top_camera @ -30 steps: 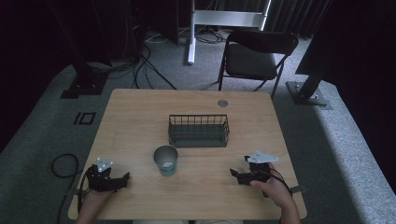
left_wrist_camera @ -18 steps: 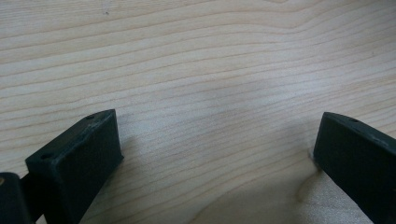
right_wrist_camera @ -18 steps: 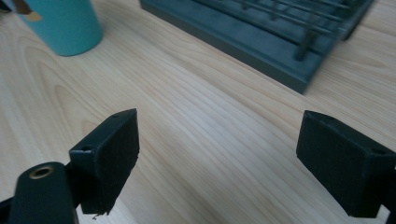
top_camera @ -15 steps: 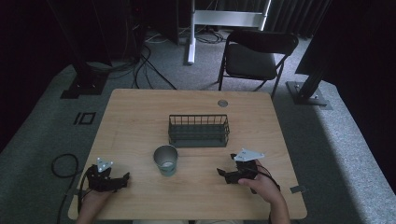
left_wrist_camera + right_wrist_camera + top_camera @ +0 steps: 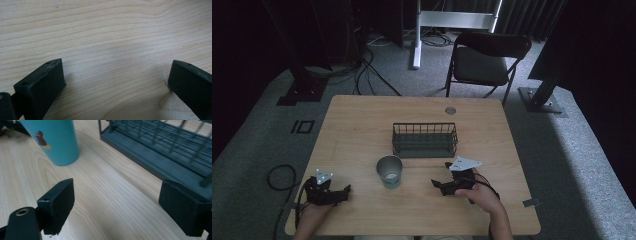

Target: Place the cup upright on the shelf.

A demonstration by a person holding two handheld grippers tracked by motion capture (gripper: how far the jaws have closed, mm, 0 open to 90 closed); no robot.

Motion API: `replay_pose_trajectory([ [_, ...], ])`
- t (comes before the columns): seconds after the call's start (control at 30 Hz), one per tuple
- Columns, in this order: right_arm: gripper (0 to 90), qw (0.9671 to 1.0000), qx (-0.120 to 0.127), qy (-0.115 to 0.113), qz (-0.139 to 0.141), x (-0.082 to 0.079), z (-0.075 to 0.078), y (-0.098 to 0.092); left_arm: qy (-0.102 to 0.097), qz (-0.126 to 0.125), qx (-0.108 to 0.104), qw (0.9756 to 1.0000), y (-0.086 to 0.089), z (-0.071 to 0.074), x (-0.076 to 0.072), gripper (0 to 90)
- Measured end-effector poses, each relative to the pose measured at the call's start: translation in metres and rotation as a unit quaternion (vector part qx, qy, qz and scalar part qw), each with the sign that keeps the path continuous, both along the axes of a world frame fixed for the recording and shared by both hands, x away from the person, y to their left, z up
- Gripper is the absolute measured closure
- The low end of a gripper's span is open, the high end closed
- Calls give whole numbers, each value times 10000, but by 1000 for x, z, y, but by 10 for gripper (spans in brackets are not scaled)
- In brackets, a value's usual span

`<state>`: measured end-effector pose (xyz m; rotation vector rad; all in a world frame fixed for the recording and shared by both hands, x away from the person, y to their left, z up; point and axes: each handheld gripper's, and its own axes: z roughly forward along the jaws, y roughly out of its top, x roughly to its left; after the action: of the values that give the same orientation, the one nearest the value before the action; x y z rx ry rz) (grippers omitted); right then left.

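Note:
A teal cup (image 5: 389,171) stands upright near the middle of the wooden table (image 5: 362,125); in the right gripper view the cup (image 5: 53,141) is at upper left and bears a small bird picture. Behind it sits a dark wire basket (image 5: 425,139), whose base (image 5: 160,157) runs across the upper right. My right gripper (image 5: 439,185) lies low over the table right of the cup, jaws wide apart and empty (image 5: 117,207). My left gripper (image 5: 343,191) rests at the front left corner, open (image 5: 115,82) over bare wood.
A round grommet (image 5: 450,110) is set into the table's far edge. A black folding chair (image 5: 484,60) stands behind the table. Cables (image 5: 279,175) trail on the grey floor at the left. A small grey tab (image 5: 529,203) lies near the table's right front edge.
My right gripper has slid left along the table toward the cup, from near the right edge. The left gripper, cup and basket have stayed put.

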<state>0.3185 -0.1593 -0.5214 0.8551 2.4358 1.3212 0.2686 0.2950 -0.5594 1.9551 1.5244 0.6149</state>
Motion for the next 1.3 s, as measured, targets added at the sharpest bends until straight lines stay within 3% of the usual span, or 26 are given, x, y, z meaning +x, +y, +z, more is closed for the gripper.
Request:
replay_pose_trajectory([
  [0.63,129,9981,187,-63,592,0,4,55,0,2,0,10000,0,0,0,14],
  [1.3,128,9949,331,-160,941,-4,2,102,-3,3,-1,10000,0,0,0,14],
])
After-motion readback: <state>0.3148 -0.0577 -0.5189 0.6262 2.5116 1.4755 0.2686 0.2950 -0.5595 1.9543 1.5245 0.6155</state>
